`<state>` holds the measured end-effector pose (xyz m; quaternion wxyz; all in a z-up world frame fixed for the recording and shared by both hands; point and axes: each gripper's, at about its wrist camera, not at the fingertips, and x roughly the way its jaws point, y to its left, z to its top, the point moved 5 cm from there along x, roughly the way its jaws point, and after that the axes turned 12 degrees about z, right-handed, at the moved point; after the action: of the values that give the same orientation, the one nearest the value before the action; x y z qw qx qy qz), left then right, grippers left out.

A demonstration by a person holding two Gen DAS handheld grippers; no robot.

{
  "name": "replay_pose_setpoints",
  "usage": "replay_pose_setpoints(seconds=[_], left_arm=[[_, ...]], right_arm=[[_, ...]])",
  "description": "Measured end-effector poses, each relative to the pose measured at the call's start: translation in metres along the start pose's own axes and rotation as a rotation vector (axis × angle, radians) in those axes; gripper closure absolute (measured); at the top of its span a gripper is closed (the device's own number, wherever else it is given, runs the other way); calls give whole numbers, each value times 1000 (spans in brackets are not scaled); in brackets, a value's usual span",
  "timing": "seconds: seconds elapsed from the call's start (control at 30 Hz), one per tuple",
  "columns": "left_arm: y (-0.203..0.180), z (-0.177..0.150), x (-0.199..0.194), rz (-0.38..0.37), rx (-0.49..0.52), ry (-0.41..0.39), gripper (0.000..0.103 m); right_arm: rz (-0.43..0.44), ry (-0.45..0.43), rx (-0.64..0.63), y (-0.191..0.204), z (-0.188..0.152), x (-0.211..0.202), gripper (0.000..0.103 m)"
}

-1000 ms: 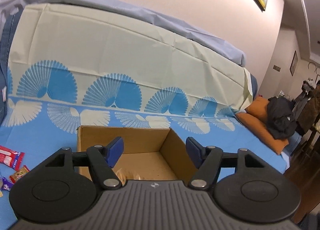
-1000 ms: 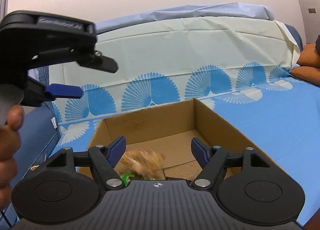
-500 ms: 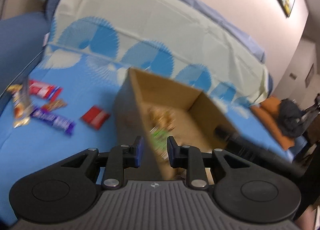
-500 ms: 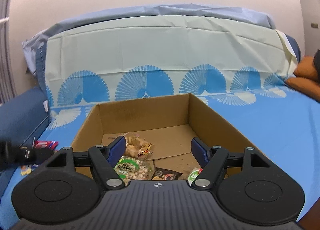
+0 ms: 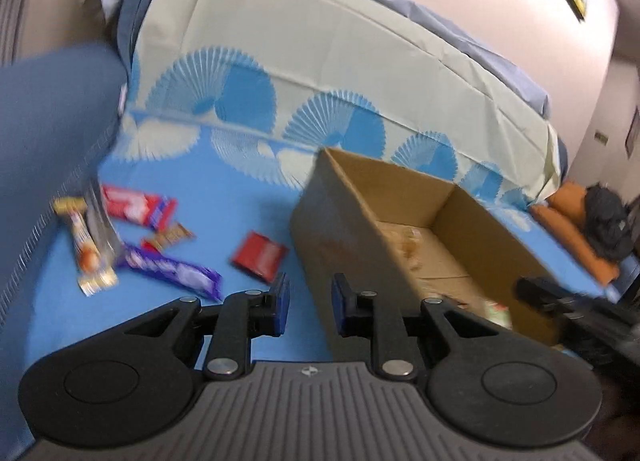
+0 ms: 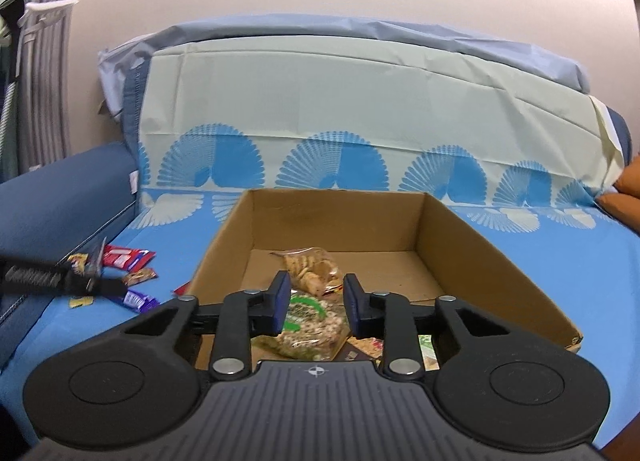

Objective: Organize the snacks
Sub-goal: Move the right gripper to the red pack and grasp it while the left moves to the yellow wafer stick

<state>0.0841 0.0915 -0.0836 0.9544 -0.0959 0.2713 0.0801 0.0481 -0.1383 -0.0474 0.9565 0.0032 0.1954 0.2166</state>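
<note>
Your sofa cover, the blue sheet filling most of both views, is the work surface, and the cardboard box sits at the centre of the right wrist view, open top up, so that you can drop snacks in from above. Inside it, toward the lower middle of that frame, lie a clear bag of biscuits, a green-labelled bag of mixed nuts or grains and a few smaller packets I cannot make out. The loose snacks wait at the left of the left wrist view, well apart from the box: a red bar, a purple bar, a small red packet and a gold-ended bar. Your left gripper faces the box's near corner, jaws narrowed with nothing between them. Your right gripper has just been closing, and it too holds nothing above the box.
</note>
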Motion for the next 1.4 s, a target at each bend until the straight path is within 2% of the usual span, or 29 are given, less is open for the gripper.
replay_pose_setpoints(seconds=[0.07, 0.1, 0.17, 0.27, 0.37, 0.47, 0.57, 0.63, 0.73, 0.9, 1.0, 1.07, 1.27, 1.4], left_arm=[[14, -15, 7, 36, 35, -13, 78], [22, -25, 12, 54, 37, 15, 78], [41, -29, 26, 86, -59, 108, 78], [65, -24, 35, 81, -200, 117, 78], [78, -27, 41, 119, -242, 137, 78], [92, -23, 39, 152, -299, 114, 76], [107, -25, 46, 190, -383, 162, 70], [115, -28, 50, 211, -428, 192, 70], [122, -27, 50, 225, -454, 188, 70], [130, -28, 50, 229, -488, 191, 70], [131, -30, 51, 230, -504, 203, 61], [134, -31, 52, 229, -513, 210, 59], [136, -33, 53, 218, -514, 212, 59], [136, -33, 53, 213, -515, 213, 57]], right_arm=[[14, -5, -33, 7, -1, -3, 78], [17, -6, -48, 10, -2, -4, 78], [18, -6, -87, 18, -3, -6, 78], [22, -54, -115, 28, 5, -12, 78], [52, -97, -155, 45, 20, -13, 78], [151, -48, -139, 70, 39, 7, 78], [208, 17, -86, 90, 55, 40, 77], [191, 73, -80, 106, 59, 67, 74], [166, 163, -41, 122, 57, 114, 68], [84, 322, 68, 128, 42, 190, 60], [26, 369, 121, 125, 33, 223, 43], [-8, 384, 150, 124, 28, 242, 30], [-106, 466, 178, 113, 5, 282, 27], [-171, 489, 181, 115, -7, 293, 26]])
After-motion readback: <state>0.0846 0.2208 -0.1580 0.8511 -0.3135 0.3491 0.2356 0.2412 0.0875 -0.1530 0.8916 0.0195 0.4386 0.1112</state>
